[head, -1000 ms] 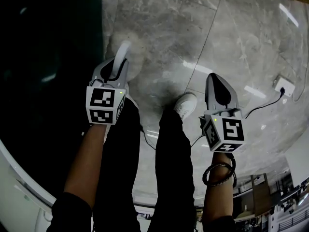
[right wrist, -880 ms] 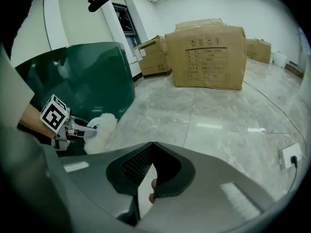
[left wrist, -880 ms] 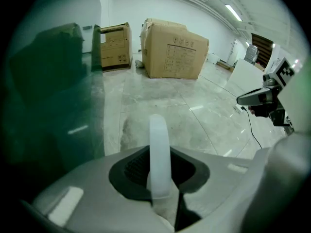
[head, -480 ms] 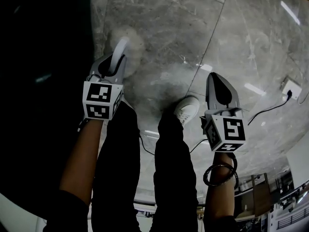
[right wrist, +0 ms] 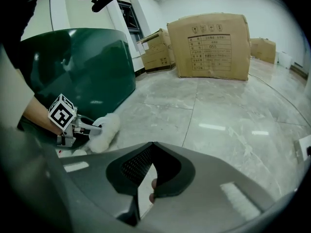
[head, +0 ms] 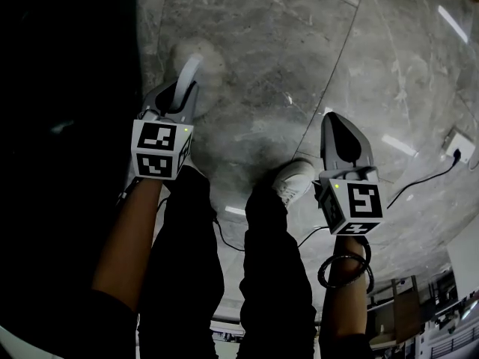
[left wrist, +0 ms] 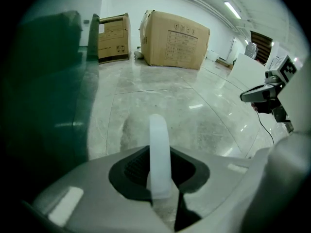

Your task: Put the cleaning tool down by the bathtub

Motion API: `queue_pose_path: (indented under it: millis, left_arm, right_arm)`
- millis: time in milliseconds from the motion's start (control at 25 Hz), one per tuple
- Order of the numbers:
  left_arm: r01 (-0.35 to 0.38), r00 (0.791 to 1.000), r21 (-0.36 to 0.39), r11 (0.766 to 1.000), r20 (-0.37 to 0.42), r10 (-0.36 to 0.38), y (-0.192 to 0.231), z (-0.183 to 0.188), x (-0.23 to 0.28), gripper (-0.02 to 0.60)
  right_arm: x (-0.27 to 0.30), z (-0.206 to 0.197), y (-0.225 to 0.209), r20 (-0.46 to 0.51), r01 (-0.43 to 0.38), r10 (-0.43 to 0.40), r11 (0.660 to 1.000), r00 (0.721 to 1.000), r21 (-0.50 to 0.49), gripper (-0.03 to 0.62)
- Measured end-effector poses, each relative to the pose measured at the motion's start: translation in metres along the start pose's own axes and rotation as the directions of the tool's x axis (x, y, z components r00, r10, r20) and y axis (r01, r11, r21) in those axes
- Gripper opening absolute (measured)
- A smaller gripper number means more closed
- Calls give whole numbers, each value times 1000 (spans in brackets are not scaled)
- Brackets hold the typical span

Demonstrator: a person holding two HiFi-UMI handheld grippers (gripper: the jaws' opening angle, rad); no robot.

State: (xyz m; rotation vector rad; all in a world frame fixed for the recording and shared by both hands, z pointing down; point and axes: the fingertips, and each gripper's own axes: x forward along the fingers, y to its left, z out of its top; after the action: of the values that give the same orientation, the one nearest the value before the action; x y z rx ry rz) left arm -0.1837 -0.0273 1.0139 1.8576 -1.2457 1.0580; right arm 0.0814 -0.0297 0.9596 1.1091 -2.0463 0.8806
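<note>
The cleaning tool has a white handle [head: 188, 72] and a fluffy pale round head [head: 202, 60] that hangs just over the grey marble floor. My left gripper [head: 182, 90] is shut on that handle [left wrist: 159, 149], right beside the dark green bathtub [head: 67, 88]. In the left gripper view the tub wall [left wrist: 43, 86] fills the left side. The right gripper view shows the fluffy head [right wrist: 105, 126] next to the tub [right wrist: 82, 67] and the left gripper's marker cube [right wrist: 62, 113]. My right gripper [head: 334, 123] hangs shut and holds nothing, its jaws meeting [right wrist: 151, 147] over bare floor.
The person's black-trousered legs and a white shoe [head: 293, 179] stand between the grippers. A white socket [head: 458, 145] with a dark cable [head: 419, 174] lies on the floor at the right. Large cardboard boxes [right wrist: 211, 45] [left wrist: 175, 33] stand farther off.
The left gripper and the tool have shifted slightly up the head view along the tub's edge, still gripped. The white shoe has drawn back toward the person. The right gripper has barely moved.
</note>
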Motion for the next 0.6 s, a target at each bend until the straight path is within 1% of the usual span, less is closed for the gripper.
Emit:
queue_pose_path:
  millis: [160,440,600]
  left_arm:
    - [4,1000,-2,1000,-3,-4,-1,-10,8,86]
    - [17,1000,10,1000,16,-17,-3,-8,17,86]
    - [18,1000,40,999,11,-18,-4,-6,18,86]
  right_arm:
    - [5,-7,-3,4,5,-5,1000,1000,9,23]
    - [2,-12,0,-1,7,-7,1000,1000,4,23]
    - [-5,-13,-7,-4,20,-20,1000,1000,4,23]
